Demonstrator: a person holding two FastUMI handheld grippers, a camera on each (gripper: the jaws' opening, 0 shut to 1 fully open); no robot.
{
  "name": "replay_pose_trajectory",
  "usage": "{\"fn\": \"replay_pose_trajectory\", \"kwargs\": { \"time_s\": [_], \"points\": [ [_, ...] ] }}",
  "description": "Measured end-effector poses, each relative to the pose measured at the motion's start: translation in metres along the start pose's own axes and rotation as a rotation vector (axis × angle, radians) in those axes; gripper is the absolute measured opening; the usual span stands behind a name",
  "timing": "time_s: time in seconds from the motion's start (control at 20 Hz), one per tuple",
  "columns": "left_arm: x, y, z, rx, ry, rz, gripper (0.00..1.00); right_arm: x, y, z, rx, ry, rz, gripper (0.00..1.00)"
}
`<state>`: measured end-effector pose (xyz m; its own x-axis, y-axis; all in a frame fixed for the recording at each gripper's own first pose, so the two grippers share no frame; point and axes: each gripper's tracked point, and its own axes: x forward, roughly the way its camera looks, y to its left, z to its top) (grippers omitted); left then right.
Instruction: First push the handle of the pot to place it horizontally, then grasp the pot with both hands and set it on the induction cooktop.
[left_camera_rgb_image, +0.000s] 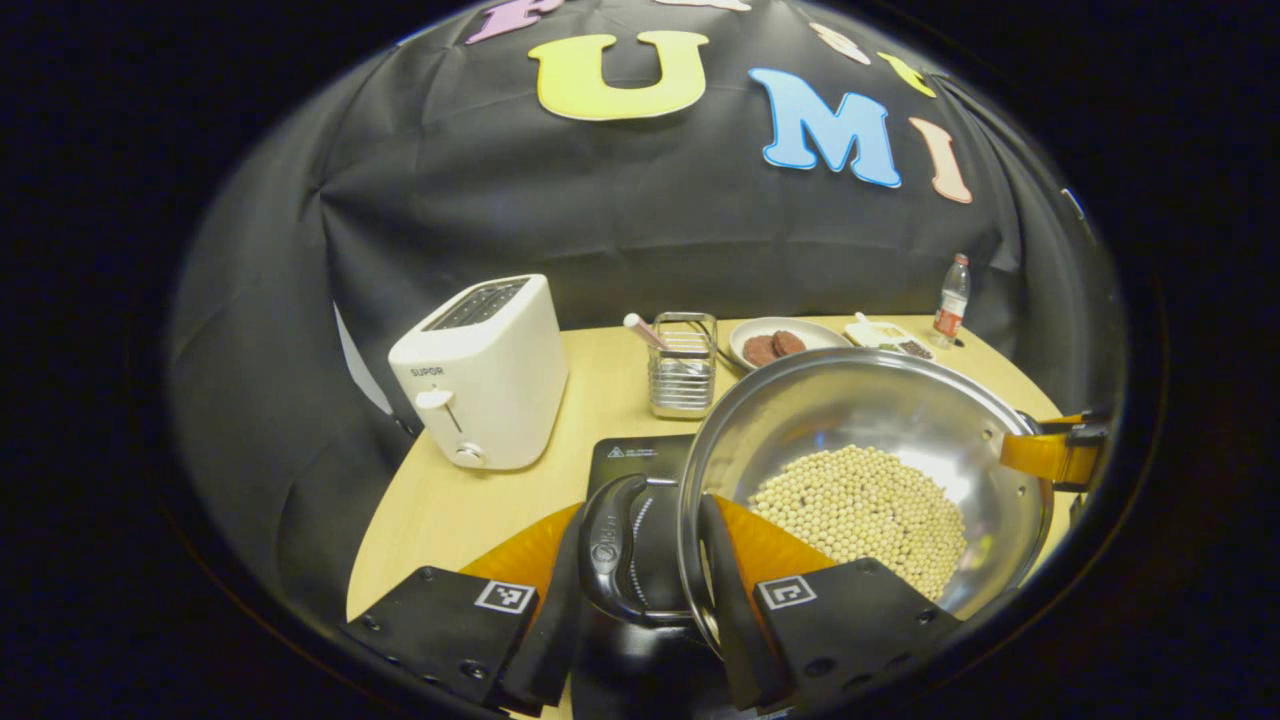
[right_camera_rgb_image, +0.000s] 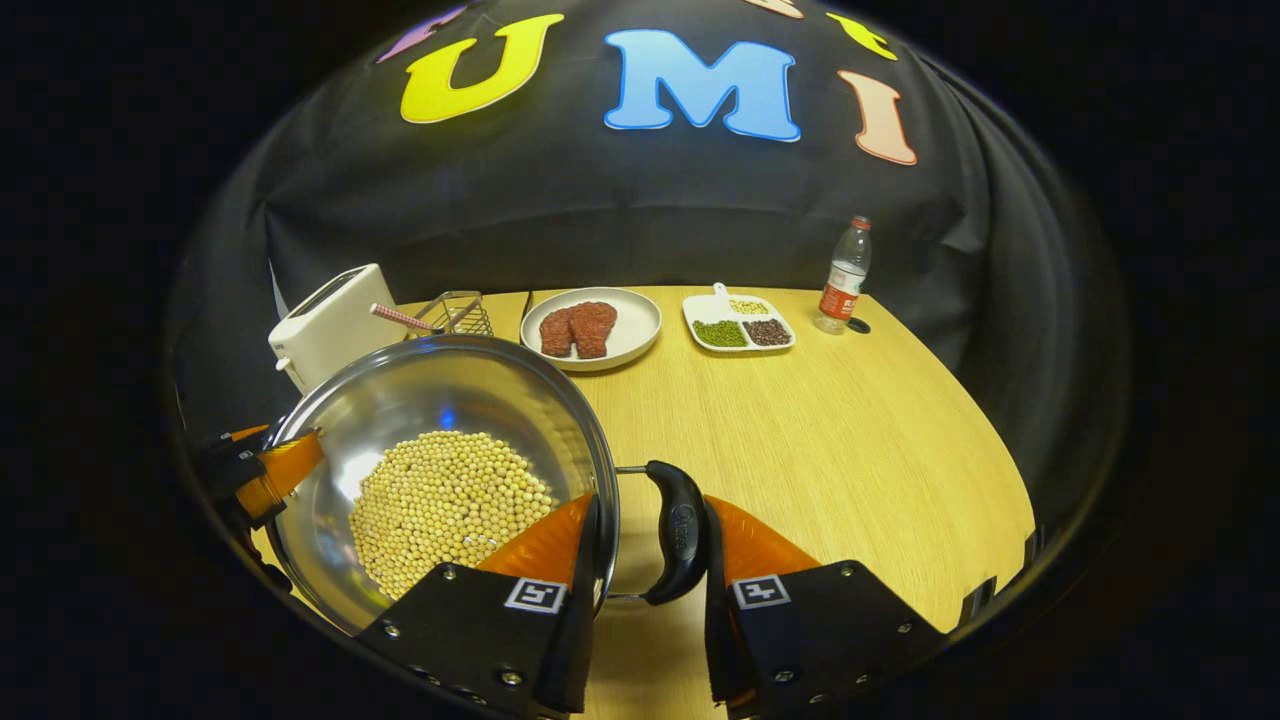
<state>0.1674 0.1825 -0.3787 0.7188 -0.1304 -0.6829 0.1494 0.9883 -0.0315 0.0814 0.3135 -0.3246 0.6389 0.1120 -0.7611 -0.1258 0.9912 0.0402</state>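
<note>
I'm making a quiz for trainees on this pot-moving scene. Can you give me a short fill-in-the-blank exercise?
1. The pot holds pale ____.
2. The plate holds two pieces of ____.
3. In the left gripper view, the pot's handle sits between the left hand-held gripper's ____.
4. Left of the wire rack stands a white ____.

Missing: beans; meat; fingers; toaster

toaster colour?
White or cream, with a dark slotted top. The toaster shows best in the left gripper view.
</note>
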Motion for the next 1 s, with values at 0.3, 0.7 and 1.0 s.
{"fn": "replay_pose_trajectory", "kwargs": {
  "time_s": [0.3,0.7,1.0],
  "points": [
    [0.009,0.024,-0.01,-0.008,0.014,0.013,0.66,0.009,0.021,-0.003,-0.008,0.006,0.017,0.46],
    [0.018,0.035,-0.012,-0.013,0.001,0.007,0.63,0.013,0.024,0.0,-0.01,-0.01,0.033,0.46],
    [0.02,0.035,-0.014,-0.013,-0.001,0.009,0.64,0.014,0.024,-0.001,-0.007,-0.011,0.04,0.46]
  ]
}}
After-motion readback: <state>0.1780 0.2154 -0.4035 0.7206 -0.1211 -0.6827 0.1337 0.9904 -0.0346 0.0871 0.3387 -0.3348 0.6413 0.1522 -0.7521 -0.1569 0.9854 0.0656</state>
